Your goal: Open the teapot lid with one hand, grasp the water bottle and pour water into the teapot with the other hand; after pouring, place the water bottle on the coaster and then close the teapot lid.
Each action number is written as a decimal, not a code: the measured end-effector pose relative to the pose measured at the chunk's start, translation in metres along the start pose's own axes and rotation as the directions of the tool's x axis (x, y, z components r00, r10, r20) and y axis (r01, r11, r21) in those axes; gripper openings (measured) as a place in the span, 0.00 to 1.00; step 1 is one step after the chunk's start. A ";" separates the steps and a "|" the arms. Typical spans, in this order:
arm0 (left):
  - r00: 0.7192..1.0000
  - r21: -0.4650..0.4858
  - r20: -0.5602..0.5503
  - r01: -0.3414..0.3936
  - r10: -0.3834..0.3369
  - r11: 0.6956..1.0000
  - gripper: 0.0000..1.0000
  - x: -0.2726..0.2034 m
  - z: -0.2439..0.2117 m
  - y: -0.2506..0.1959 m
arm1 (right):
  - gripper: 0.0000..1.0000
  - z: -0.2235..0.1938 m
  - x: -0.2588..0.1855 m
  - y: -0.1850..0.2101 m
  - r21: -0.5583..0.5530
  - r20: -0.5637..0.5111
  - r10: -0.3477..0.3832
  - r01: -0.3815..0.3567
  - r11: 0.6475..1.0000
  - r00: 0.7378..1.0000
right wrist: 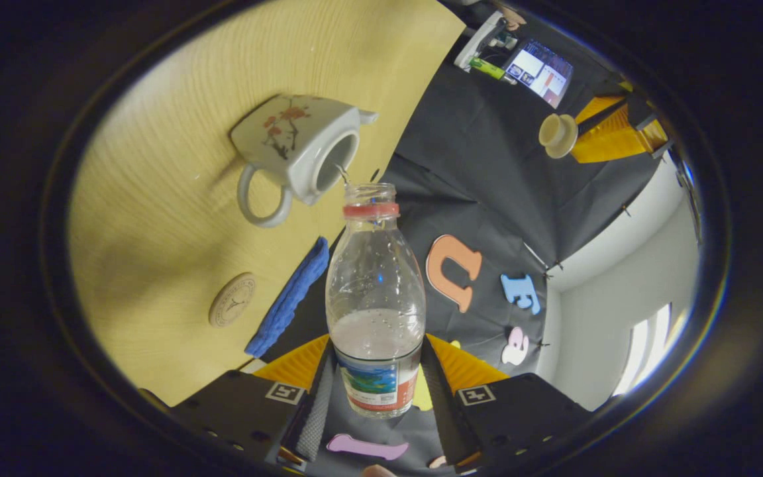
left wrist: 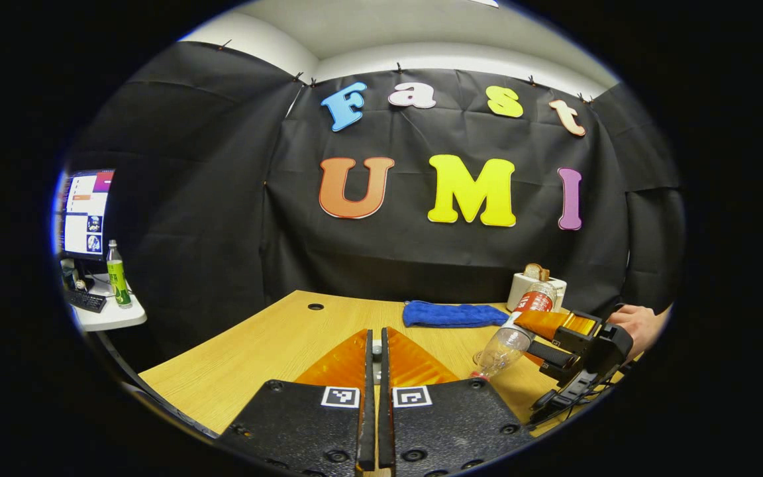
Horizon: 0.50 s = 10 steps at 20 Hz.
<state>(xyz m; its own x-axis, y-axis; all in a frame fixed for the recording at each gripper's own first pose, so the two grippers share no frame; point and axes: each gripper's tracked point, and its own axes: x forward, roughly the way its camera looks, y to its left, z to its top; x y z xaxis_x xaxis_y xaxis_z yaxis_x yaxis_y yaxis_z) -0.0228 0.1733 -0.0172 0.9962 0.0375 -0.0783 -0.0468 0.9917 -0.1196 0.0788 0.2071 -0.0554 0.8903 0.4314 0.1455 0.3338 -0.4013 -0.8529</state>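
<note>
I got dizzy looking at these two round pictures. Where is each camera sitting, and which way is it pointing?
Left gripper view: rides on the left gripper, level, facing the booth wall across the table; its fingers pinch the lid's knob; a hand holds the right gripper.
Right gripper view: rides on the right gripper, tipped sideways, looking along the water bottle toward the open teapot; the left gripper holds the lid.
Shared: bottle, blue cloth, table.

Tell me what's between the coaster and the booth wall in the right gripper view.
A folded blue cloth lies on the table between the coaster and the wall, seen in the right gripper view.
</note>
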 end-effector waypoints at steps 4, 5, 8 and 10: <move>1.000 -0.009 -0.002 -0.002 0.002 1.000 0.04 0.000 0.000 0.002 | 0.69 0.004 0.008 -0.005 -0.013 0.005 -0.009 0.009 1.000 1.000; 1.000 -0.009 -0.002 -0.002 0.002 1.000 0.04 0.000 -0.001 0.003 | 0.69 0.003 0.009 -0.003 -0.013 0.004 -0.009 0.009 1.000 1.000; 1.000 -0.006 0.000 0.000 0.000 1.000 0.04 0.001 0.000 0.000 | 0.70 0.005 0.008 -0.003 -0.016 0.006 -0.007 0.007 1.000 1.000; 1.000 -0.005 0.003 -0.001 0.001 1.000 0.04 0.000 0.001 0.001 | 0.69 0.002 0.010 -0.001 -0.003 0.000 -0.002 0.002 1.000 1.000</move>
<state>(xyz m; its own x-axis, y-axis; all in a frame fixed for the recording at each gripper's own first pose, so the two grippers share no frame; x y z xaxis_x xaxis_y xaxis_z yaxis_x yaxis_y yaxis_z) -0.0227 0.1744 -0.0161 0.9964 0.0391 -0.0757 -0.0483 0.9911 -0.1243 0.0869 0.2140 -0.0544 0.8897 0.4321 0.1475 0.3369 -0.4032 -0.8509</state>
